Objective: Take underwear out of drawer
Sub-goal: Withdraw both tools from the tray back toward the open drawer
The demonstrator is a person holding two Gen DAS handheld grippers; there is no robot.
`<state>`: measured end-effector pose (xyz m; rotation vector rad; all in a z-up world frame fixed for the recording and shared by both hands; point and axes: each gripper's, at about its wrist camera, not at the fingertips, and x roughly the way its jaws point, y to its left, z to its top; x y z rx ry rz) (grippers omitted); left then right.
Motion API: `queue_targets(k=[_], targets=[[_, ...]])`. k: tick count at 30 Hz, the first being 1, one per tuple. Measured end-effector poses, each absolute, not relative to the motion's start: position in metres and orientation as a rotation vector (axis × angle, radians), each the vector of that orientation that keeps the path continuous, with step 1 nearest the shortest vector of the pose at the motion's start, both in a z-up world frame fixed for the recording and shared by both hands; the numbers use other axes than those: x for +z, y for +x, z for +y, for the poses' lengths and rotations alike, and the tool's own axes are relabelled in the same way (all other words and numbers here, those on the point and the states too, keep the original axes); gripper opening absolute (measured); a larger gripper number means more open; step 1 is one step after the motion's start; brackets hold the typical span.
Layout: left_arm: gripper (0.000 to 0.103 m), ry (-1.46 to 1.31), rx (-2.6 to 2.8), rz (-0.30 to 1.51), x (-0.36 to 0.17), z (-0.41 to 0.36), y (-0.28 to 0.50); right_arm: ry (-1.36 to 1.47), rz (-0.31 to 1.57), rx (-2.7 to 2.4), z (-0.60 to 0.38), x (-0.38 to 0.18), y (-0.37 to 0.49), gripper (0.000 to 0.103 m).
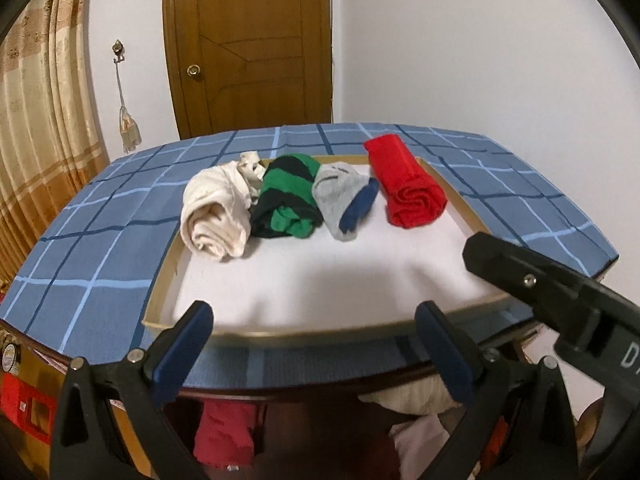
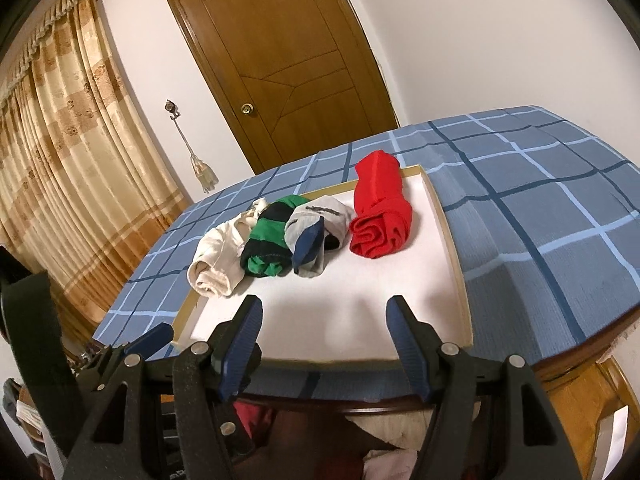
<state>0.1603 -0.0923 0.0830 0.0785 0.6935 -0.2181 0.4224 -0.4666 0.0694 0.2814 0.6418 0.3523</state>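
Note:
Several rolled underwear lie in a row on a white-lined tray (image 1: 168, 264) (image 2: 460, 280): cream (image 1: 216, 216) (image 2: 216, 264), green-and-black striped (image 1: 288, 200) (image 2: 268, 244), grey with blue band (image 1: 344, 200) (image 2: 316, 236), red (image 1: 408, 184) (image 2: 380, 212). My left gripper (image 1: 316, 336) is open and empty at the tray's near edge. My right gripper (image 2: 326, 328) is open and empty there too; its finger shows in the left wrist view (image 1: 540, 280). Below the table edge an open drawer holds a dark red garment (image 1: 224, 432) (image 2: 248, 412) and pale ones (image 1: 416, 400) (image 2: 384, 464).
The tray sits on a blue checked tablecloth (image 1: 92, 248) (image 2: 540, 220). Behind stand a wooden door (image 1: 252, 48) (image 2: 288, 60), a white wall and beige curtains (image 1: 36, 120) (image 2: 60, 160). A red-and-yellow box (image 1: 24, 400) is at the lower left.

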Motion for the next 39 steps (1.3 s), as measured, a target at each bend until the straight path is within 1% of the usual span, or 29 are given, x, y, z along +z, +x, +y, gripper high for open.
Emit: queue_targets(k=[6,15,30,39], targets=[[0.102,0.042,-0.224,0.72,0.079,-0.086,0.146,0.298,0.646,0.364,-0.471,0.067,0.406,0.067],[0.102,0.096,-0.229,0.722,0.071,-0.09,0.123,0.31,0.66,0.368,-0.475,0.058,0.382,0.067],[0.102,0.115,-0.26,0.789,0.041,-0.087,0.095,0.342,0.698,0.381,-0.48,0.035,0.35,0.067],[0.102,0.12,-0.266,0.839,0.02,-0.082,0.086,0.281,0.734,0.373,-0.473,0.012,0.334,0.067]])
